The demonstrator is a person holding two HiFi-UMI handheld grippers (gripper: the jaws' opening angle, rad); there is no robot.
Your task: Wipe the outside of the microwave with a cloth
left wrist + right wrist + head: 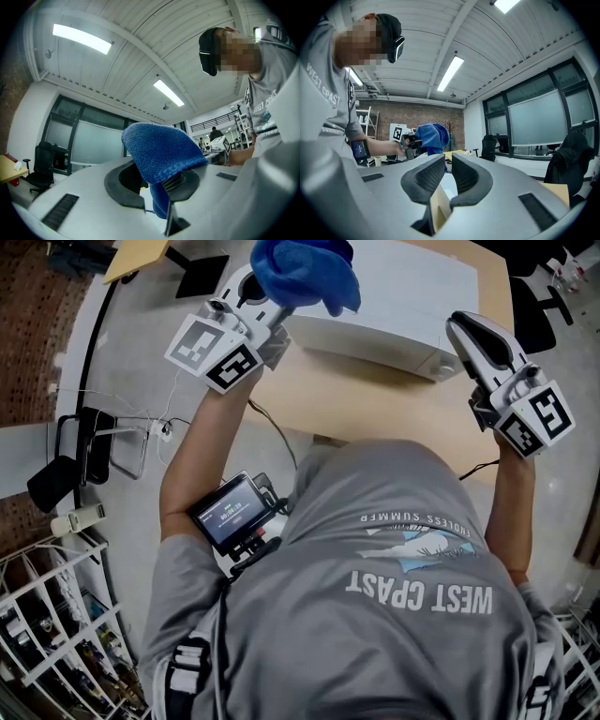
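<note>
Left tongs clamp cloth; right tongs barely apart, seemingly empty.

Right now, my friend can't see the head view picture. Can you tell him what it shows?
Seen from above, a person in a grey shirt holds a blue cloth in the left gripper over a white microwave on a wooden table. The right gripper, holding nothing, is beside the microwave's right end.

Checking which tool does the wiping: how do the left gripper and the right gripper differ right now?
The left gripper is clamped on a blue cloth; the right gripper holds nothing, its jaws a narrow gap apart. The left gripper is by the left end of the microwave, the right gripper by its right end. Both carry marker cubes.
</note>
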